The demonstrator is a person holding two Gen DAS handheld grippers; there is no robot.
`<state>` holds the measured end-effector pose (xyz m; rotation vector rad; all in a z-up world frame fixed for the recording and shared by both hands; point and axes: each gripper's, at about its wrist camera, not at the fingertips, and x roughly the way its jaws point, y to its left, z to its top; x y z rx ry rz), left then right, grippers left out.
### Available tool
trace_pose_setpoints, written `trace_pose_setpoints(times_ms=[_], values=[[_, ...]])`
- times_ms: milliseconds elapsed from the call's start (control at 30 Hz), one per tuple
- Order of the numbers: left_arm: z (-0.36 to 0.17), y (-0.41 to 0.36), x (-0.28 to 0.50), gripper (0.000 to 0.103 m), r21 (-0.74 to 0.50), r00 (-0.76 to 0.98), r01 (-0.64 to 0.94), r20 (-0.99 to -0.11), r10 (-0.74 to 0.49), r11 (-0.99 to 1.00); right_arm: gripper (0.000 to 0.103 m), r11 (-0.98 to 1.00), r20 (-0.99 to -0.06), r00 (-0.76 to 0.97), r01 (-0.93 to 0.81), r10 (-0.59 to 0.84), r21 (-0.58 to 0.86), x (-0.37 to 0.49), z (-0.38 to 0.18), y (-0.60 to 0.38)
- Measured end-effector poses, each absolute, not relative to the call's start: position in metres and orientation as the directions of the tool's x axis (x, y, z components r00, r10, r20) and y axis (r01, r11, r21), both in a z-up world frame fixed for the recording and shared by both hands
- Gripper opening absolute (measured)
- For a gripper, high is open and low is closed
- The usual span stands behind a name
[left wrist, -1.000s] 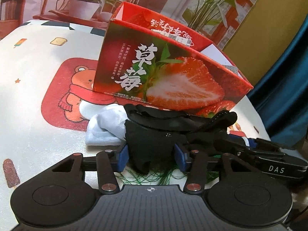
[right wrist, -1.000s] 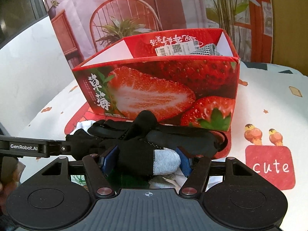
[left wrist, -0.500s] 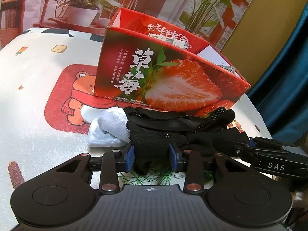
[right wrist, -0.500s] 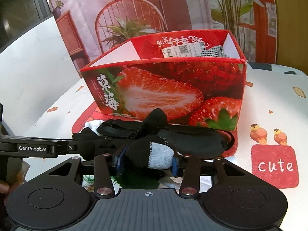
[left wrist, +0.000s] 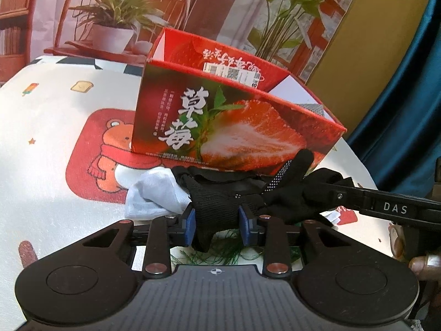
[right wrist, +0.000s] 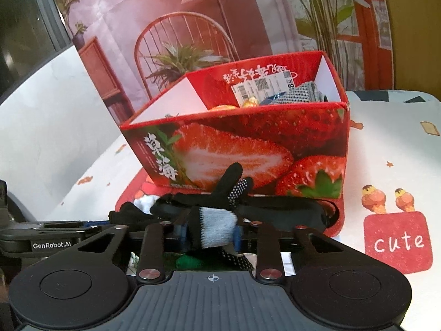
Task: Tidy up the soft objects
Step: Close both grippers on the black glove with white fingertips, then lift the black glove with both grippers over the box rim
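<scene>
A red strawberry box [left wrist: 226, 135] stands open on the table; it also shows in the right wrist view [right wrist: 248, 149], with a grey knit item [right wrist: 301, 93] and other things inside. In front of it lies a pile of soft things. My left gripper [left wrist: 217, 222] is shut on a black mesh glove [left wrist: 213, 207]. A white sock [left wrist: 154, 197] lies to its left. My right gripper [right wrist: 209, 233] is shut on a black glove with a grey cuff [right wrist: 217, 227], its dotted fingers [right wrist: 237, 190] pointing up. A black strap [right wrist: 286, 209] lies behind.
The table has a white cloth with cartoon prints, a bear patch [left wrist: 104, 149] and a red "cute" patch [right wrist: 397, 240]. Green mesh [left wrist: 220, 253] lies under the pile. A blue curtain [left wrist: 408, 82] hangs at the right. The other gripper's arm [left wrist: 386, 207] crosses at the right.
Both grippers have closed onto the gloves and lifted a little. The box now sits lower in both views, and more of its inside shows.
</scene>
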<state>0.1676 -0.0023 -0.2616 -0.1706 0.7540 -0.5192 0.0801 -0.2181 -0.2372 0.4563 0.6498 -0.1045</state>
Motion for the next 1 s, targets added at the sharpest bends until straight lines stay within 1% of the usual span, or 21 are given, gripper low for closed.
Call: trace_pose_setpoints(times_ms=[167,467,733,867,1000], values=[[-0.249,-0.001,0.164,0.033,-0.316,0.633,0.409,-0.577,-0.516,0.856,0.016,0.899,-0.575,0.817,0.222,0.039,0.376,0.078,-0.227,-0.219],[-0.202,0.000,0.161,0.033,-0.263,0.705,0.452,-0.480,-0.522,0.852,0.015,0.906,-0.487,0.873,0.185,0.026,0.380,0.080,-0.190,-0.226],[-0.156,-0.011,0.180,0.033,-0.221,0.751,0.479,-0.399,-0.526,0.850,0.015,0.918,-0.421,0.907,0.163,0.005,0.362,0.100,-0.153,-0.241],[-0.139,-0.019,0.197,0.033,-0.197,0.759,0.493,-0.380,-0.530,0.847,0.015,0.926,-0.404,0.914,0.165,-0.014,0.341,0.118,-0.139,-0.252],[-0.132,-0.028,0.222,0.033,-0.185,0.758,0.493,-0.388,-0.524,0.850,0.015,0.927,-0.409,0.912,0.178,-0.029,0.330,0.138,-0.134,-0.263]])
